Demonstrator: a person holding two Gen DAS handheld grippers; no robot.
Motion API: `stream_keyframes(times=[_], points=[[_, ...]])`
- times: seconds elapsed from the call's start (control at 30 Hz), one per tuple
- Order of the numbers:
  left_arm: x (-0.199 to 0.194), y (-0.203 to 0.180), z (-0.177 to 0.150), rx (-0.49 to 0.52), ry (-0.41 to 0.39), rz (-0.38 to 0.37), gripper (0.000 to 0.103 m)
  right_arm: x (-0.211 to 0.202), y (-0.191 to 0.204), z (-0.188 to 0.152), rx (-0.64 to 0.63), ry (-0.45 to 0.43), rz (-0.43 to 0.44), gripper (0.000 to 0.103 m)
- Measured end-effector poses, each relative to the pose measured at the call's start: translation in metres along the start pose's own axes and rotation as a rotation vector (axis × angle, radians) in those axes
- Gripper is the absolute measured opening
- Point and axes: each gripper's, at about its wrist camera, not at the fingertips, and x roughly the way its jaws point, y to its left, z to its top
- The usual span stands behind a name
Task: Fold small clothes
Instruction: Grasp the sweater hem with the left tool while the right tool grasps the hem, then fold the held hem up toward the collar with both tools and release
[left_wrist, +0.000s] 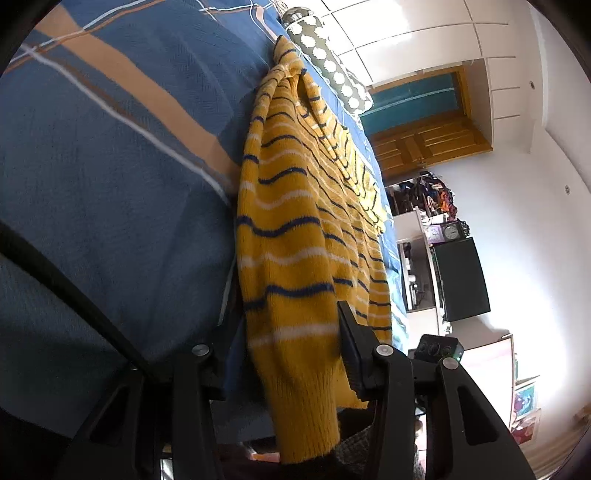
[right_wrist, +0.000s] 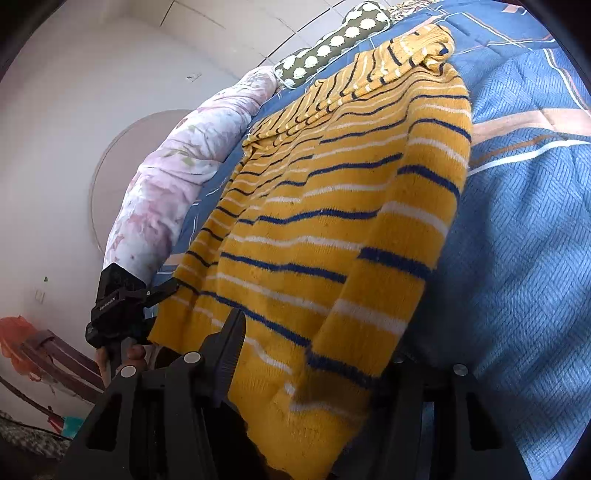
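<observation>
Our left gripper and right gripper each clamp the sweater's hem. The sweater lies on the bedspread.

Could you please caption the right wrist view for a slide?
Yellow striped sweater on a blue bedspread, hem between right gripper jaws.

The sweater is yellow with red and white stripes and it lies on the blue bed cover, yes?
Not quite: the sweater is yellow with dark blue and white stripes, not red ones. The right wrist view shows this clearly, and the left wrist view agrees. It does lie on the blue bed cover.
</observation>
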Motion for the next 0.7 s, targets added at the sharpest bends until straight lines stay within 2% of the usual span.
stream_keyframes(times=[0.17,0.37,0.4,0.43,0.47,0.5,0.53,0.57,0.63,0.7], points=[[0.003,-0.006,-0.003,0.012,-0.004,-0.004,0.06,-0.001,-0.001,-0.002,0.001,0.0,0.011,0.059],[0.007,-0.016,-0.006,0.029,-0.014,0.053,0.063,0.001,0.009,-0.016,-0.011,0.023,0.028,0.059],[0.008,-0.016,-0.005,0.018,-0.019,0.08,0.06,0.001,0.01,-0.019,-0.009,0.017,0.026,0.058],[0.016,-0.019,-0.003,0.008,-0.019,0.112,0.045,0.001,0.01,-0.02,-0.004,0.008,0.016,0.055],[0.017,-0.019,-0.002,-0.004,-0.021,0.159,0.023,0.001,0.011,-0.021,0.003,0.001,-0.005,0.044],[0.018,-0.018,0.0,-0.014,-0.02,0.214,0.014,0.002,0.009,-0.021,0.012,-0.001,-0.036,0.037],[0.019,-0.018,0.002,-0.024,-0.015,0.247,0.011,0.003,0.008,-0.02,0.02,-0.002,-0.058,0.026],[0.018,-0.018,0.003,-0.036,-0.016,0.243,0.01,0.003,0.007,-0.019,0.027,0.0,-0.075,0.018],[0.012,-0.024,0.002,-0.029,-0.041,0.27,0.01,0.001,0.007,-0.018,0.027,0.005,-0.093,0.013],[-0.001,-0.038,-0.002,0.02,-0.085,0.304,0.009,-0.008,0.012,-0.018,0.024,0.001,-0.091,0.012]])
